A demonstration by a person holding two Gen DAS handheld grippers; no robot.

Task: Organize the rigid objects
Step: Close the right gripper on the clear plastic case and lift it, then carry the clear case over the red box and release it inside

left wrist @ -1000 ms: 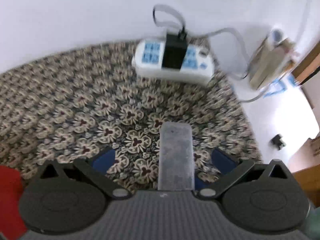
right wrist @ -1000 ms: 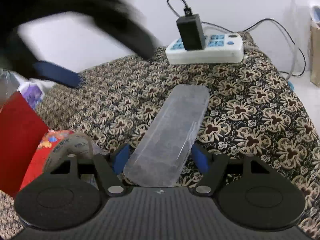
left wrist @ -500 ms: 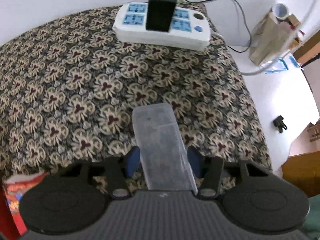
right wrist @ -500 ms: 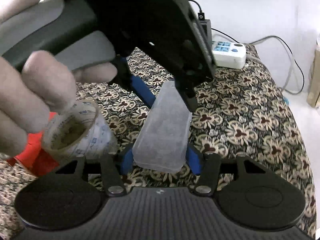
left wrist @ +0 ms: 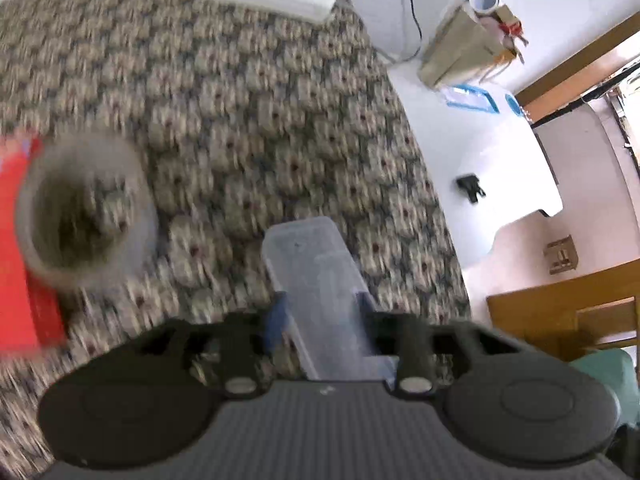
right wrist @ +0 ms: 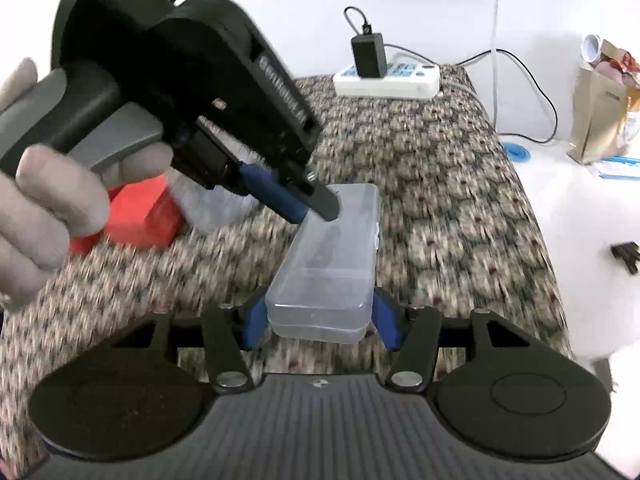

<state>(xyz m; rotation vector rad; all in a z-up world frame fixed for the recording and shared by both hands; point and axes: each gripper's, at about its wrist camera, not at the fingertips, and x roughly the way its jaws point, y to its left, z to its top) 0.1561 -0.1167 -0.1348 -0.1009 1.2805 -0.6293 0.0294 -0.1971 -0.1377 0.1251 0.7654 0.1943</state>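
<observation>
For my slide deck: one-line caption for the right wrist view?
Right gripper holds a clear plastic case while the left gripper reaches its far end.

clear case (right wrist: 326,276) mid-table, tape roll (left wrist: 86,208) to its left, power strip (right wrist: 386,80) behind

Ahead of the jaws, a floral-patterned tabletop (right wrist: 440,184) runs to a white wall (right wrist: 280,8). A white power strip (right wrist: 388,80) sits at its far edge. Right: pale floor (left wrist: 480,152), paper bag (right wrist: 600,120), wooden furniture (left wrist: 560,320).

White power strip (right wrist: 387,80) with black adapter (right wrist: 369,56) — paper bag (right wrist: 600,116) on floor, wooden furniture (left wrist: 568,312)
</observation>
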